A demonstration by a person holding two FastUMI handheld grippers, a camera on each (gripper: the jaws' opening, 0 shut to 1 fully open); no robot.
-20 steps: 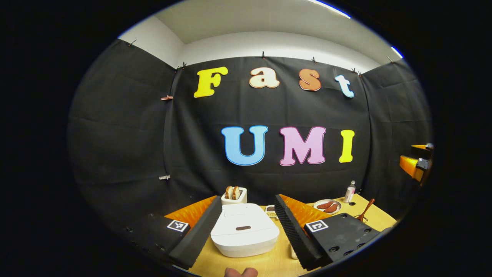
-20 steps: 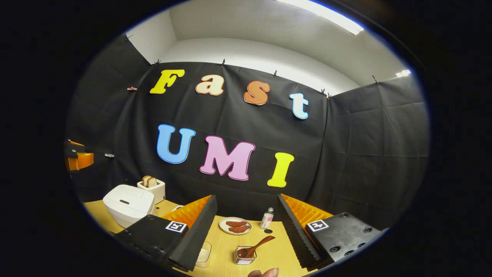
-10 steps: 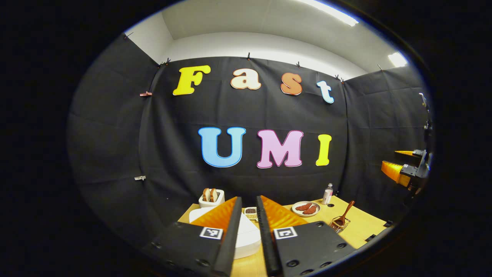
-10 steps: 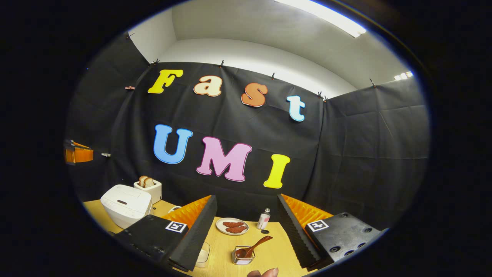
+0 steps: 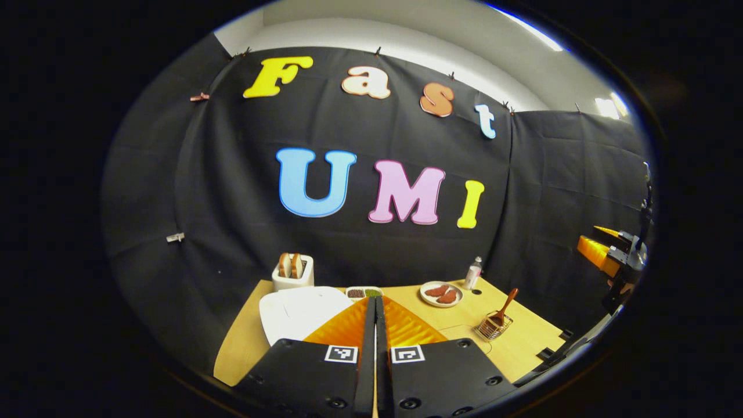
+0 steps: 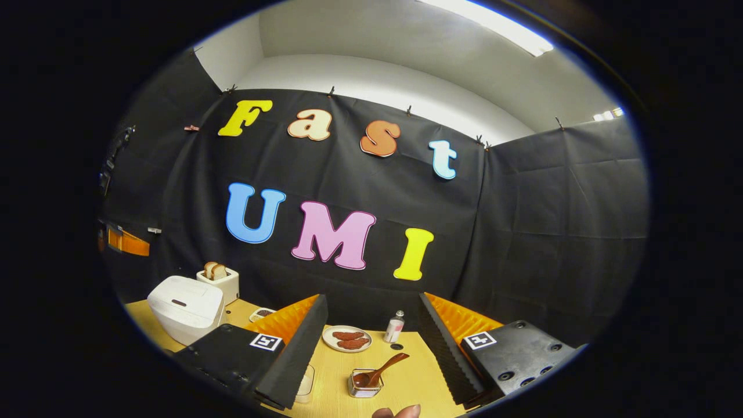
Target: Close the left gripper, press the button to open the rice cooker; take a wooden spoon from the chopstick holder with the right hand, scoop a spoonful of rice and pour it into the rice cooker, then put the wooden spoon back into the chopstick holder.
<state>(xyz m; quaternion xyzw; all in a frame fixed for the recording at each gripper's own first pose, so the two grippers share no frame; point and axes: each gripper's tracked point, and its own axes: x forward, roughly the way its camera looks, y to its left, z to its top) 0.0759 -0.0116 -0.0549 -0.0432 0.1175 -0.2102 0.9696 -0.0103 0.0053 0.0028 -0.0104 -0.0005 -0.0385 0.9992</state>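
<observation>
Two fingers of the left gripper [image 5: 374, 325] have now come together, bottom centre | rice cooker [image 5: 299, 310] lies just beyond, lid down: button press is next | right gripper [image 6: 371, 342] stays spread, bottom | wooden spoon [image 6: 380, 371] waits in chopstick holder [image 6: 363, 384] between them.

Rice cooker [image 6: 184, 307] left on table [image 6: 406, 383]; toaster [image 6: 219, 280] behind it; chopstick holder [image 6: 364, 384] right.
</observation>
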